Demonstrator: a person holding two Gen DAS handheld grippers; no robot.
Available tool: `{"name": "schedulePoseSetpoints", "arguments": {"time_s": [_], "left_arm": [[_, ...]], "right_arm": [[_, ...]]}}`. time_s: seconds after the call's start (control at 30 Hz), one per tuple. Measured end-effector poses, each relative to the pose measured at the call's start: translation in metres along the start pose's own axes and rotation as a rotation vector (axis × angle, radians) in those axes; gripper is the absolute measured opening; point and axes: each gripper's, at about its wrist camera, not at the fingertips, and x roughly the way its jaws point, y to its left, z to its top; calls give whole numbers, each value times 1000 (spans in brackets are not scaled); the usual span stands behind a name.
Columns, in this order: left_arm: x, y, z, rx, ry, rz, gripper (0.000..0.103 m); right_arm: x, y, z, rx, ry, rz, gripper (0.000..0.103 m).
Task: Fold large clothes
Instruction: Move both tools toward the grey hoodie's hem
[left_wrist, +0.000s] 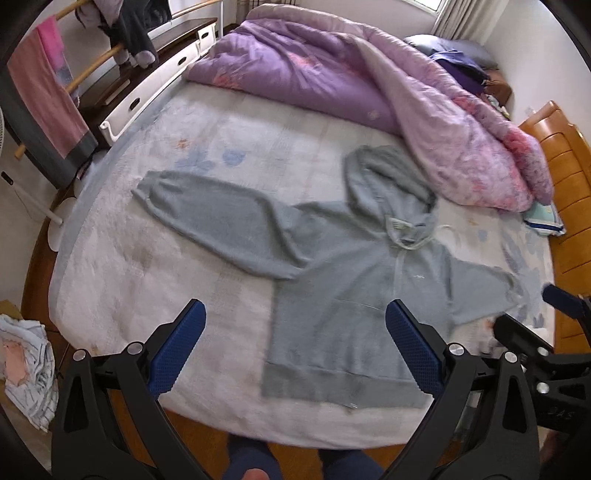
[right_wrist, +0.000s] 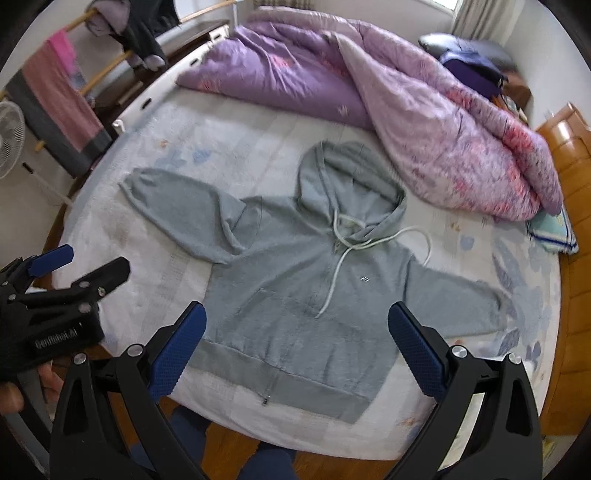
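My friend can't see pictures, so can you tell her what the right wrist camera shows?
A grey zip-up hoodie with white drawstrings lies flat, front up, sleeves spread, on a pale patterned bed sheet. The right gripper hangs open above its hem, and the left gripper is at the left edge. A rumpled purple and pink quilt is piled behind.

Motion-blurred grey hoodie (left_wrist: 332, 295); clothes heap (left_wrist: 26, 369) cut off at frame edge.

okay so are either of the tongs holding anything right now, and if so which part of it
Nothing is held. The left tongs and right tongs are both open above the near edge of the bed, and the grey hoodie lies flat on the bed sheet, untouched.
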Motion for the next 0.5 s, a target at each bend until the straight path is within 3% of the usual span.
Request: {"name": "schedulePoseSetpoints", "arguments": {"time_s": [0.27, 0.4, 0.5], "left_arm": [[96, 120, 19, -68, 164, -106, 98], [144, 194, 29, -264, 216, -148, 98], [174, 245, 39, -400, 197, -142, 98]], "right_arm": [[86, 59, 19, 123, 133, -7, 95], [128, 82, 32, 142, 168, 6, 95], [162, 91, 41, 151, 206, 45, 95]]}}
